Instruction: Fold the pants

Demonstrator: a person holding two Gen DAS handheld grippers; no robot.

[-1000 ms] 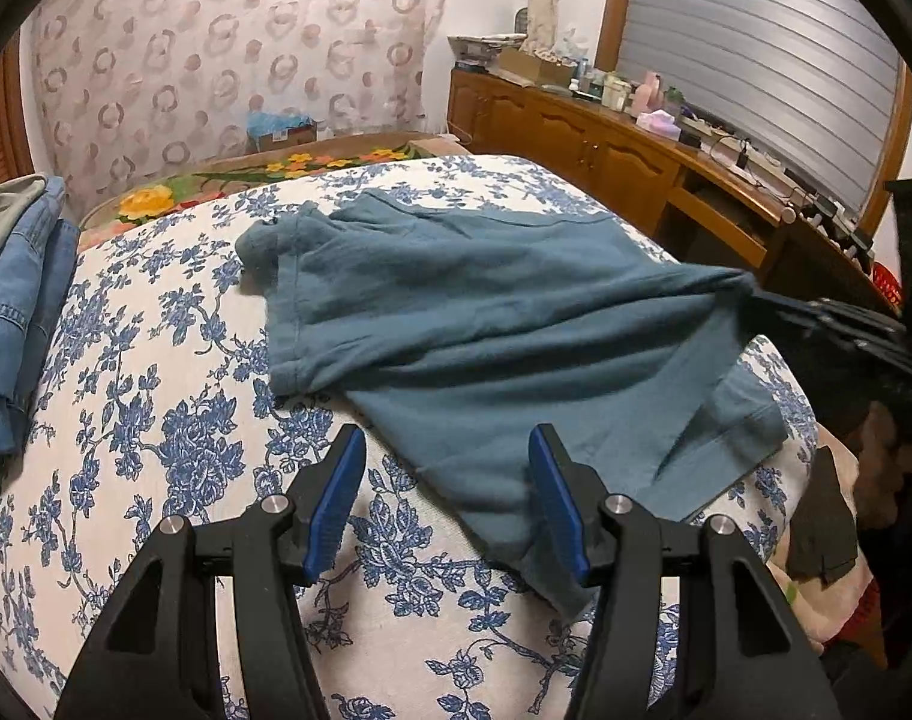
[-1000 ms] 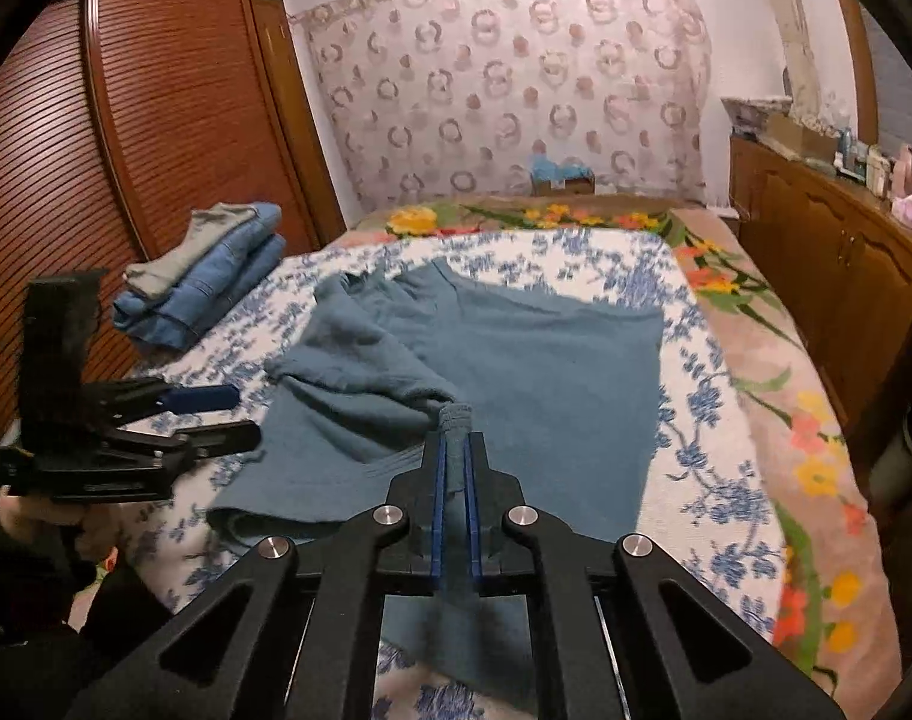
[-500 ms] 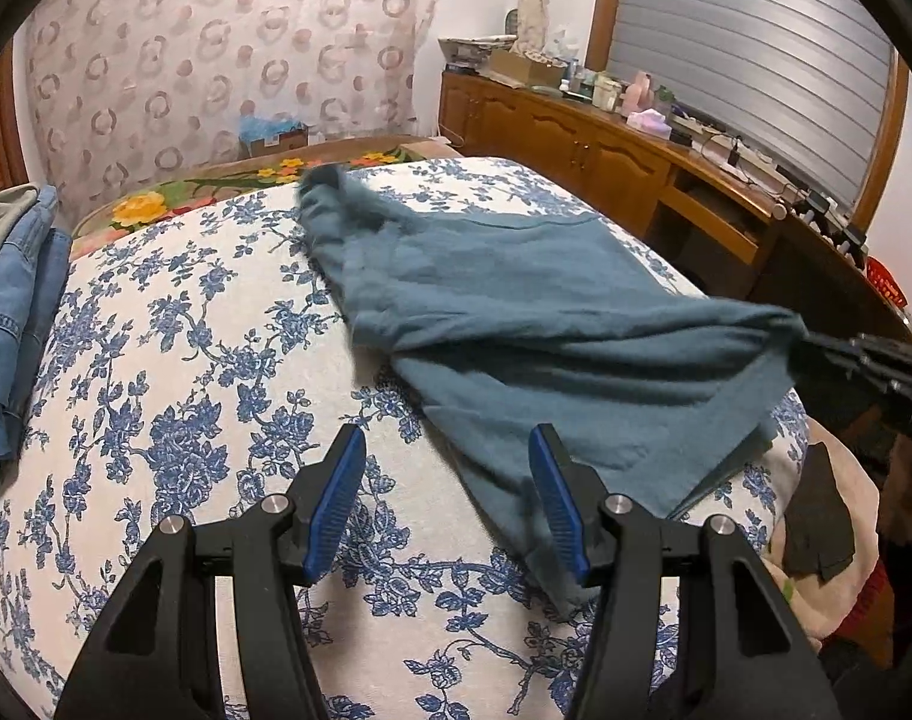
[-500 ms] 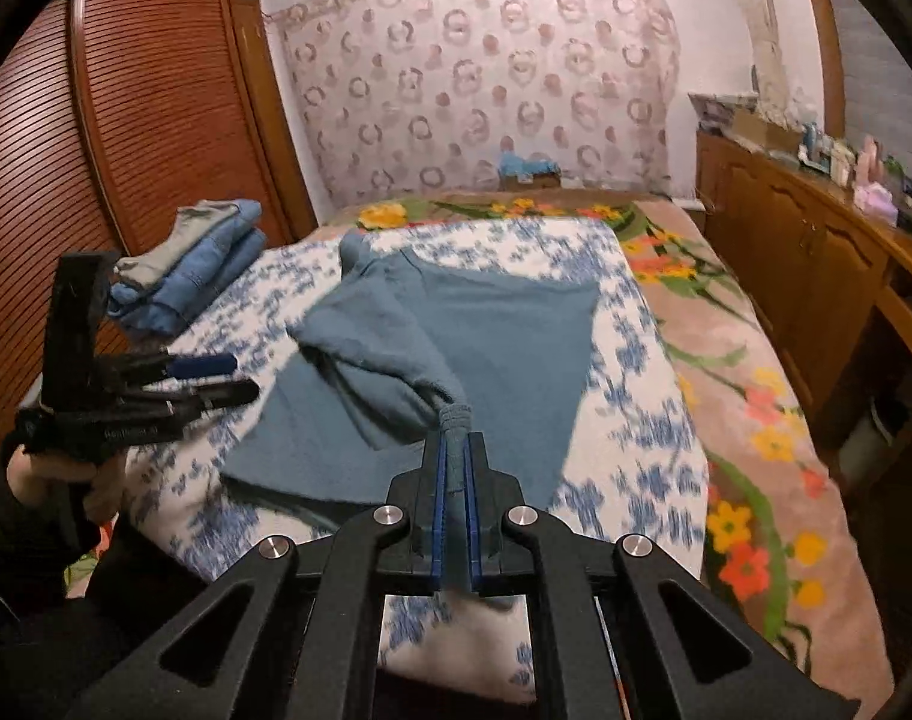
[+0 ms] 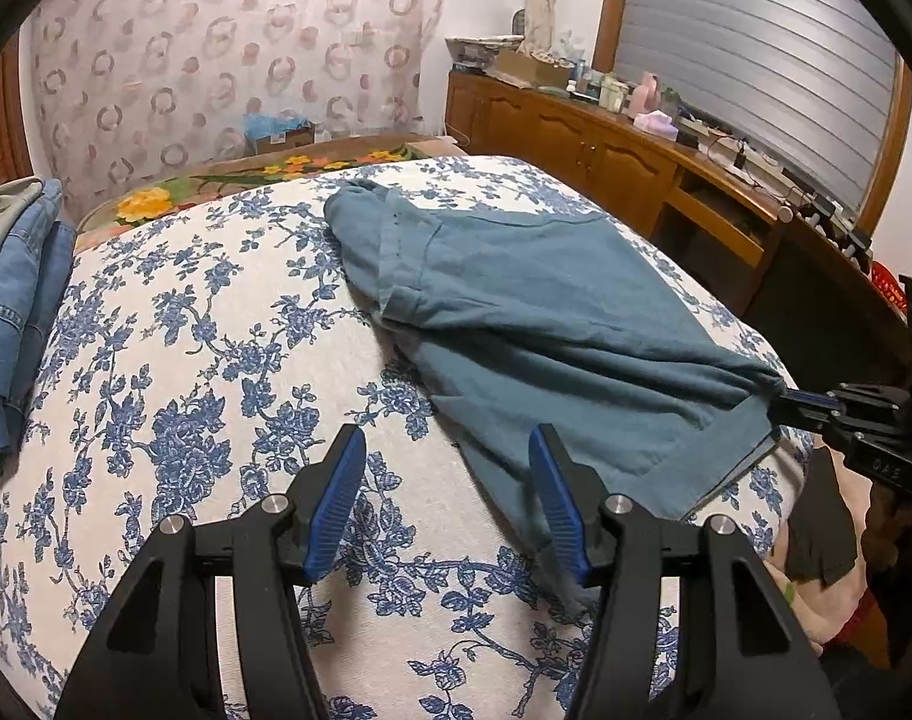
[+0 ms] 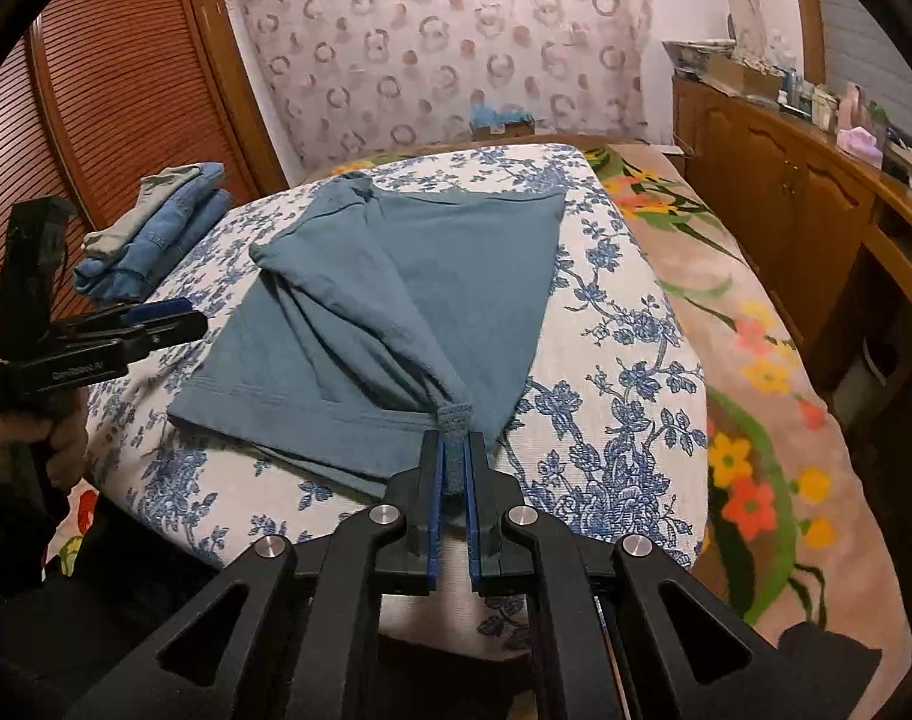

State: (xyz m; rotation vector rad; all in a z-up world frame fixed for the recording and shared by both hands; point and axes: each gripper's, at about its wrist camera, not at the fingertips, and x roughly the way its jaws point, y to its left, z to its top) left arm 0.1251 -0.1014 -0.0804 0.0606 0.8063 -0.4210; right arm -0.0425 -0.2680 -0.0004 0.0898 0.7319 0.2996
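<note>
Teal pants lie on the blue-flowered bedspread, folded over on themselves; they also show in the right wrist view. My right gripper is shut on a bunched corner of the pants at the near edge of the bed, and it shows at the right of the left wrist view. My left gripper is open and empty, just above the bedspread at the pants' near left edge. It shows from the side in the right wrist view.
A stack of folded jeans lies at the bed's left side. A wooden cabinet with clutter on top runs along the right. A slatted wardrobe stands left. A flowered blanket covers the bed's right side.
My right gripper has pulled the held corner across and down to the near edge, so the pants' top layer folded over toward the right. The left gripper stayed open and about in place.
</note>
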